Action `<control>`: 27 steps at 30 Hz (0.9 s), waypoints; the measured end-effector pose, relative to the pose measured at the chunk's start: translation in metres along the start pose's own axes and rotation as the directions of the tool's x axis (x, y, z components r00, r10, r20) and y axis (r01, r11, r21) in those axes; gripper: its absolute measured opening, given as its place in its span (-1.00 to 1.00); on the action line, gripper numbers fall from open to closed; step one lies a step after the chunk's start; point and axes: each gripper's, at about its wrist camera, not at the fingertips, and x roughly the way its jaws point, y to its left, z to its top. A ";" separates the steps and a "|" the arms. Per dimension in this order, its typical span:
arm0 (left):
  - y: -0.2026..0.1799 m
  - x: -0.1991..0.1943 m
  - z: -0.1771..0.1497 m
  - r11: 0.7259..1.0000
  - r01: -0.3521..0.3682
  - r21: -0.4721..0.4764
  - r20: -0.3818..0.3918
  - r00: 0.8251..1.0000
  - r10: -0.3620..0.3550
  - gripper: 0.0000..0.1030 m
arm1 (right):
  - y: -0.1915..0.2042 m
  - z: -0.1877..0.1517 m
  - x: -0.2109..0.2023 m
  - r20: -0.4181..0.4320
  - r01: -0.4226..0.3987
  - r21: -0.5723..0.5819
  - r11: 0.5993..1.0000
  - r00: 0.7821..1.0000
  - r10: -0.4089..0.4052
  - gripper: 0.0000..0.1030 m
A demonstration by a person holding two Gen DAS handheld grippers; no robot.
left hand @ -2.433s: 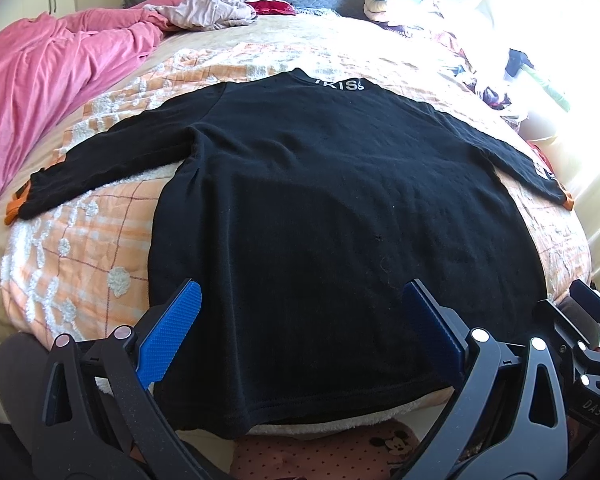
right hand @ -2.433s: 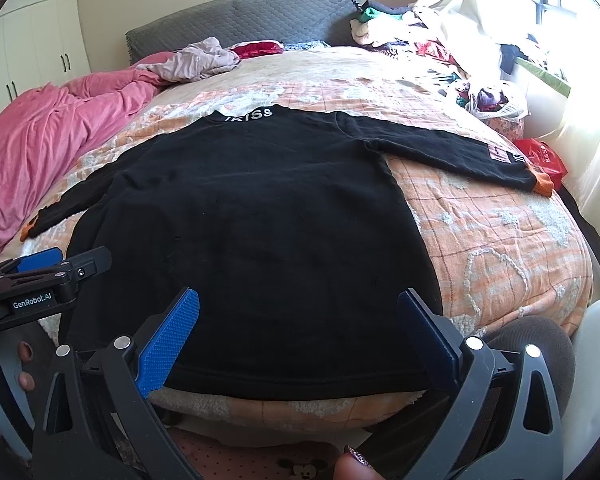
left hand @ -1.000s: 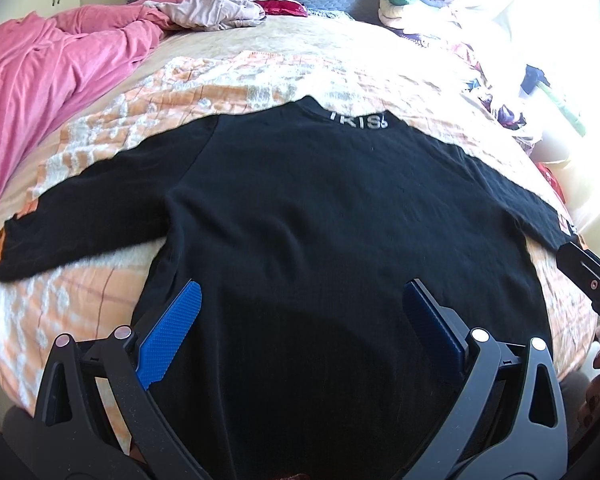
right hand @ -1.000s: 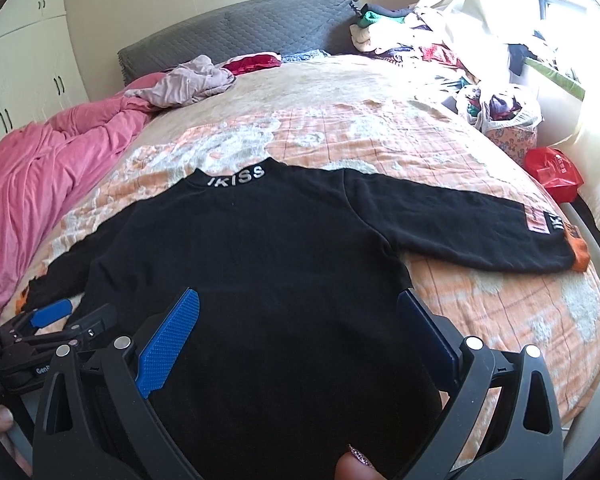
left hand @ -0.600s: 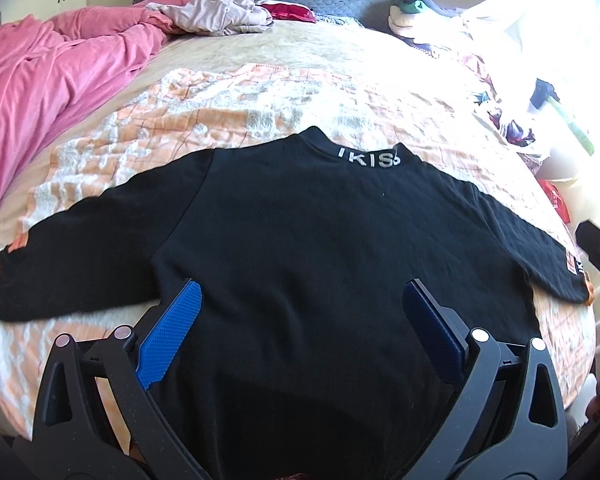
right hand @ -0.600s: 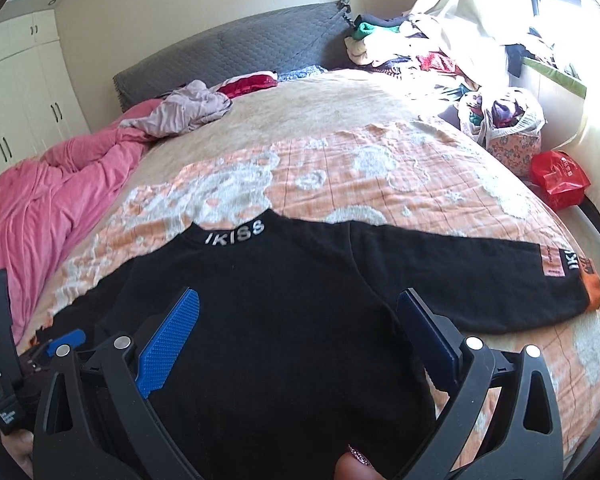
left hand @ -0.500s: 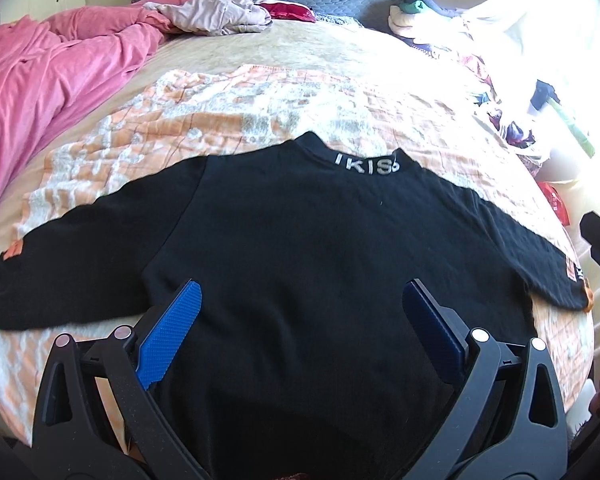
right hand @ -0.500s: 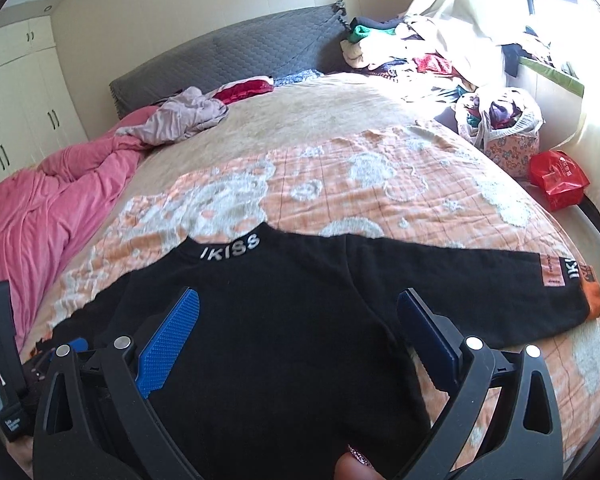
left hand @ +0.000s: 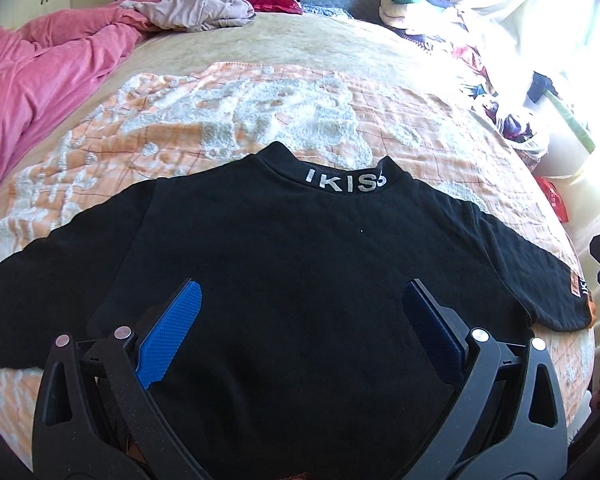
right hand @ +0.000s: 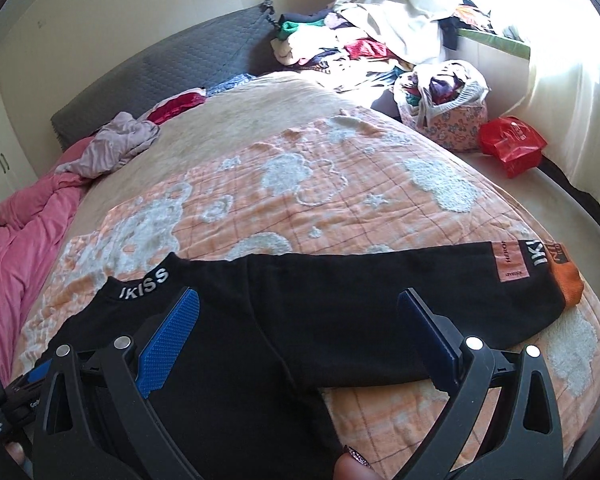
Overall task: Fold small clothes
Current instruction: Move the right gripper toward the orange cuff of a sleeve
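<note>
One black long-sleeved knit sweater (left hand: 300, 272) with a lettered collar is seen spread flat on the orange-and-white quilted bed cover (left hand: 260, 112), directly ahead of and below both sets of jaws. The left gripper (left hand: 300, 320) is held over the middle of the body, its jaws wide apart and empty; the right gripper (right hand: 296, 328) is held over the right armpit, its jaws likewise apart and clamped on nothing. The right sleeve (right hand: 440, 280) is laid out with its long axis running sideways, away to the right of the right jaws, ending in an orange cuff (right hand: 568, 280). The right gripper is judged the nearer to it, so a sleeve fold inward is probably called for first. Two sleeves and one collar are counted; the left sleeve (left hand: 60, 264) is stretched away left of the left jaws.
</note>
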 end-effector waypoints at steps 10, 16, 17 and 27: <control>-0.012 0.023 -0.001 1.000 0.007 0.014 -0.031 0.999 -0.006 0.84 | -0.053 0.000 0.007 0.014 0.104 0.104 0.989 0.994 -0.106 0.92; -0.023 0.034 -0.005 0.999 0.024 0.036 -0.056 0.998 -0.022 0.84 | -0.088 -0.003 0.011 -0.003 0.149 0.200 0.968 0.988 -0.152 0.92; -0.025 0.035 -0.006 0.999 0.025 0.041 -0.057 0.998 -0.023 0.84 | -0.093 -0.003 0.011 -0.004 0.157 0.216 0.964 0.987 -0.160 0.92; -0.044 0.045 -0.011 0.997 0.033 0.065 -0.064 0.998 -0.029 0.84 | -0.163 -0.014 0.008 -0.052 0.273 0.463 0.843 0.958 -0.282 0.92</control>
